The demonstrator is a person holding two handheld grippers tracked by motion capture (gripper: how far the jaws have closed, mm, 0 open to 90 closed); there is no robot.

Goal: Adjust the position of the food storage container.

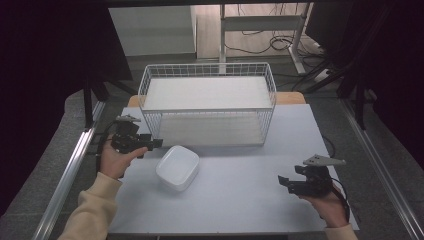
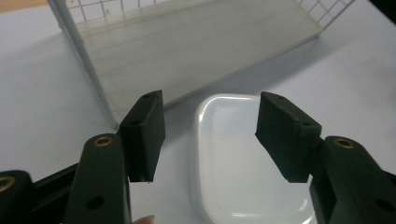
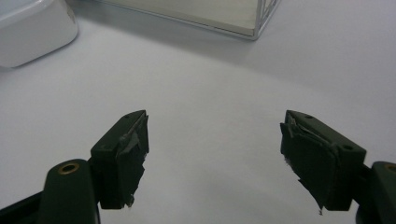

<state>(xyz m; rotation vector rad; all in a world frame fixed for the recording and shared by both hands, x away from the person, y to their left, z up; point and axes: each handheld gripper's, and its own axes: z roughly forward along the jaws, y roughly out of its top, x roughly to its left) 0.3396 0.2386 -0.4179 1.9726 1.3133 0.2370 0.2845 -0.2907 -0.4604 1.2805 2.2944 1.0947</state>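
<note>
A white square dish (image 1: 178,167) lies on the pale table (image 1: 240,205), just in front of the white wire rack (image 1: 207,104). My left gripper (image 1: 156,143) hovers at the dish's left rim, pointing right, jaws apart. In the left gripper view the dish (image 2: 238,163) sits below and between the two pads (image 2: 148,130), which do not touch it. My right gripper (image 1: 283,182) rests at the table's right side, pointing left, open over bare table with nothing between its pads (image 3: 126,154). The dish's corner (image 3: 32,25) appears far off at the top left of the right gripper view.
The two-level wire rack has a lower shelf (image 2: 187,42) right behind the dish. Metal rails (image 1: 70,170) run along both sides of the table. Cables and a stand's legs (image 1: 260,35) lie on the floor beyond the rack.
</note>
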